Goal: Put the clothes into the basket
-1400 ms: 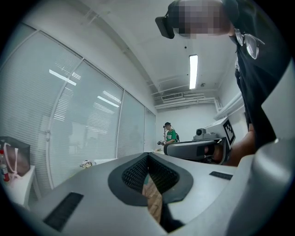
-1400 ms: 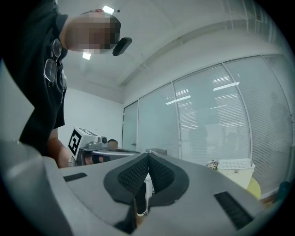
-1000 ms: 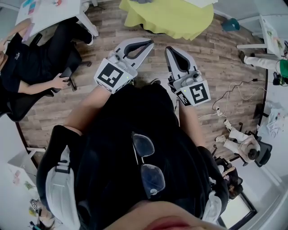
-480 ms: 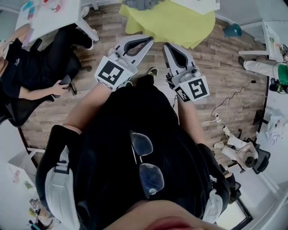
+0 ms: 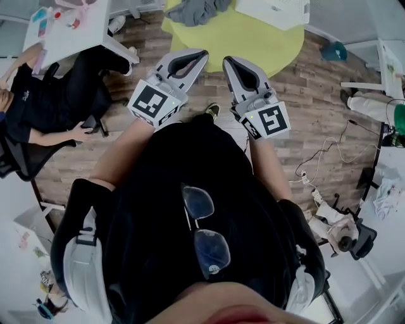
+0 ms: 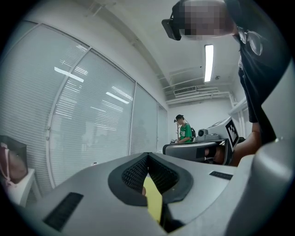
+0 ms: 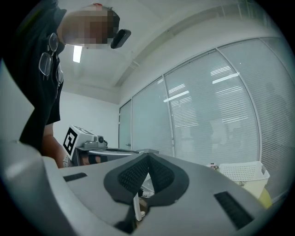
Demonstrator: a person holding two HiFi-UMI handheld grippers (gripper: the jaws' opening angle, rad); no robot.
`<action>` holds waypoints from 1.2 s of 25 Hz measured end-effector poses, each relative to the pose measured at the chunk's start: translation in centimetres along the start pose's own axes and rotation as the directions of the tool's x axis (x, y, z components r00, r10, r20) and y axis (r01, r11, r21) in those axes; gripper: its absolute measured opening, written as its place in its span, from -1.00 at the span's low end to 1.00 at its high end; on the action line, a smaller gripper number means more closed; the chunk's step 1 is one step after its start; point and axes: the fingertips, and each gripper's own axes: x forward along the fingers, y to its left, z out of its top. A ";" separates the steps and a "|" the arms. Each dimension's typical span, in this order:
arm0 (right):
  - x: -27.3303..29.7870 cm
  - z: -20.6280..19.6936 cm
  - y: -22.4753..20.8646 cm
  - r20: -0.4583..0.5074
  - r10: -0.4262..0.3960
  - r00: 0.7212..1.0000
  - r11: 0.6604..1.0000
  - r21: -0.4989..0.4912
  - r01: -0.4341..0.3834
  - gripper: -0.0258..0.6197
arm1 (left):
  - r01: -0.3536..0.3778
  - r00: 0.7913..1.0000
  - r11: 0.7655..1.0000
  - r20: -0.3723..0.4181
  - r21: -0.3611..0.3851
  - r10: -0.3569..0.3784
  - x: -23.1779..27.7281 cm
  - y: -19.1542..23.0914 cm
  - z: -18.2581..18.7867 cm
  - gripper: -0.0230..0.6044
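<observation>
Left gripper (image 5: 201,57): jaws fully closed, holding nothing. The crumpled grey clothes (image 5: 196,10) lie on the round yellow table (image 5: 253,38) ahead of us, well clear of both grippers. Right gripper (image 5: 229,62): tips pinched together too, empty. The white perforated plastic basket (image 7: 242,171) stands further right. Risk as we see it: if we arrive with the jaws closed, we shove the pile off the table edge or knock the basket.

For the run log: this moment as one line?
left gripper: shut, empty | right gripper: shut, empty | grey clothes: on yellow table | basket: untouched
</observation>
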 end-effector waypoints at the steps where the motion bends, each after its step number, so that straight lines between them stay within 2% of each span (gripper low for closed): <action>1: -0.1 0.0 -0.9 -0.002 0.007 1.000 1.000 -0.002 -0.007 -0.84 | -0.005 1.000 1.000 -0.006 0.001 0.005 0.9 0.0 -0.1 -0.90; 12: 0.0 -0.7 -8.6 0.001 0.086 0.996 0.996 0.016 -0.086 -0.84 | -0.082 0.996 0.997 -0.044 0.010 0.083 8.5 1.5 -0.4 -0.90; 18: 1.1 -1.5 -11.5 -0.012 0.095 0.995 0.995 0.012 -0.094 -0.84 | -0.101 0.993 0.995 -0.064 0.007 0.101 11.2 3.1 -1.2 -0.90; 30: 9.2 -4.2 -17.5 -0.066 0.077 0.995 0.997 0.013 -0.077 -0.84 | -0.075 0.994 0.997 -0.078 -0.006 0.075 16.8 12.0 -3.4 -0.90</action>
